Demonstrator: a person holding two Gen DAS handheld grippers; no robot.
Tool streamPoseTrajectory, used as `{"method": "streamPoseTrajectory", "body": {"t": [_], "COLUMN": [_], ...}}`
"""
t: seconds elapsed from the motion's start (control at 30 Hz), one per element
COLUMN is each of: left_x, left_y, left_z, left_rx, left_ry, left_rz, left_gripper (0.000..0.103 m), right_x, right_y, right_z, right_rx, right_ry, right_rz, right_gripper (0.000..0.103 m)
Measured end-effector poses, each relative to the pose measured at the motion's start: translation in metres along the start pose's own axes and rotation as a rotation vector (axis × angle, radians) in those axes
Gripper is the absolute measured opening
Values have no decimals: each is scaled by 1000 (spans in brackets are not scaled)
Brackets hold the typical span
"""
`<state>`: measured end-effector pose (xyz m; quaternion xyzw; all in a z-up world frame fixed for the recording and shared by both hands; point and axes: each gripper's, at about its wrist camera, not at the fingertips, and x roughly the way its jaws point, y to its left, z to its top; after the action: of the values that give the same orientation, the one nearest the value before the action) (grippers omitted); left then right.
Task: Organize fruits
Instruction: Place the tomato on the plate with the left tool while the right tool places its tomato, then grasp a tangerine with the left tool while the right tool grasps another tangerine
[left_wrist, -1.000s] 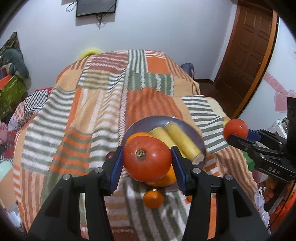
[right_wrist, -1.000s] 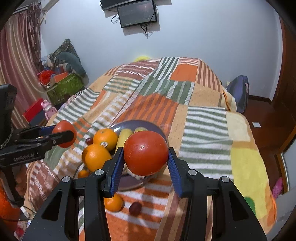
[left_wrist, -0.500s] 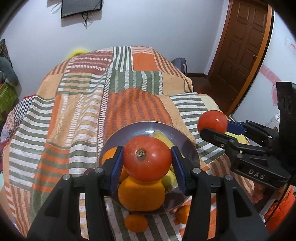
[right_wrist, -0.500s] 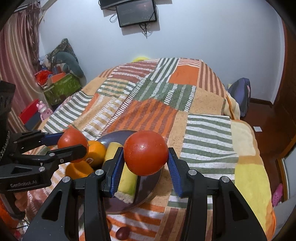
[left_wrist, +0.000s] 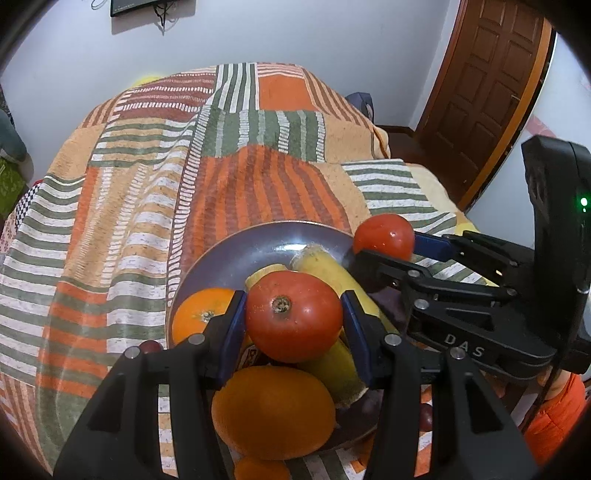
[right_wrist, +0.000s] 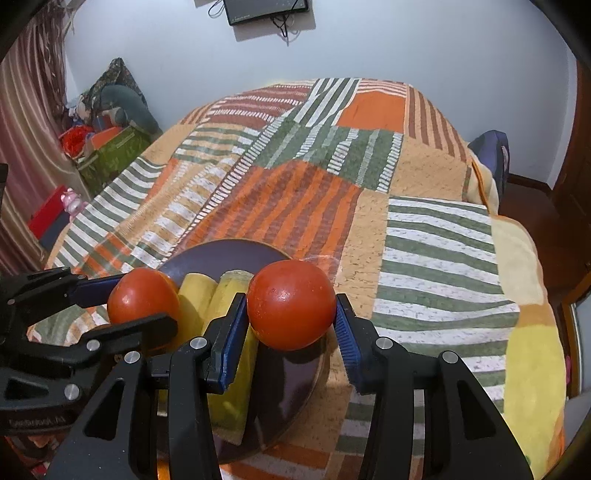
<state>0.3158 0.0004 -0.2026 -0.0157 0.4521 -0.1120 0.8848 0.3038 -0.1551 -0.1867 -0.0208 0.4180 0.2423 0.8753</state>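
My left gripper (left_wrist: 293, 321) is shut on a red tomato (left_wrist: 293, 315) and holds it over the purple plate (left_wrist: 236, 258). My right gripper (right_wrist: 291, 314) is shut on a second red tomato (right_wrist: 291, 302) above the plate's right edge (right_wrist: 221, 254). The plate holds two oranges (left_wrist: 199, 317) (left_wrist: 273, 410) and two yellow bananas (right_wrist: 201, 295). The right gripper's tomato shows in the left wrist view (left_wrist: 384, 236). The left gripper's tomato shows in the right wrist view (right_wrist: 142, 295).
The plate lies on a striped patchwork blanket (left_wrist: 184, 166) covering a bed. A small orange (left_wrist: 258, 469) and small dark red fruits (left_wrist: 149, 346) lie on the blanket beside the plate. A wooden door (left_wrist: 491, 92) stands right. Boxes and clutter (right_wrist: 107, 147) sit left of the bed.
Both grippers have moved forward and lower over the plate, each still holding its tomato. The plate and fruit look larger and closer now.
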Motion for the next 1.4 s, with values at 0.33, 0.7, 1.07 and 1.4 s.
{"method": "streamPoseTrajectory", "body": {"t": [0.33, 0.7, 1.07, 1.4], "left_x": [-2, -45, -99, -100], "left_y": [0, 3, 16, 26], "left_z": [0, -3, -33, -78], "left_rx": [3, -5, -25, -76], "left_ry": [-4, -76, -121, -38], "left_rz": [13, 30, 75, 68], "left_gripper": [53, 56, 61, 61], "right_x": [7, -21, -78, -84], "right_y": [-4, 15, 37, 49], "right_z": [2, -2, -29, -61], "right_rx": [16, -39, -39, -10], "right_ry": [28, -12, -72, -17], "right_rz": [28, 8, 24, 88], "right_gripper": [47, 52, 61, 62]}}
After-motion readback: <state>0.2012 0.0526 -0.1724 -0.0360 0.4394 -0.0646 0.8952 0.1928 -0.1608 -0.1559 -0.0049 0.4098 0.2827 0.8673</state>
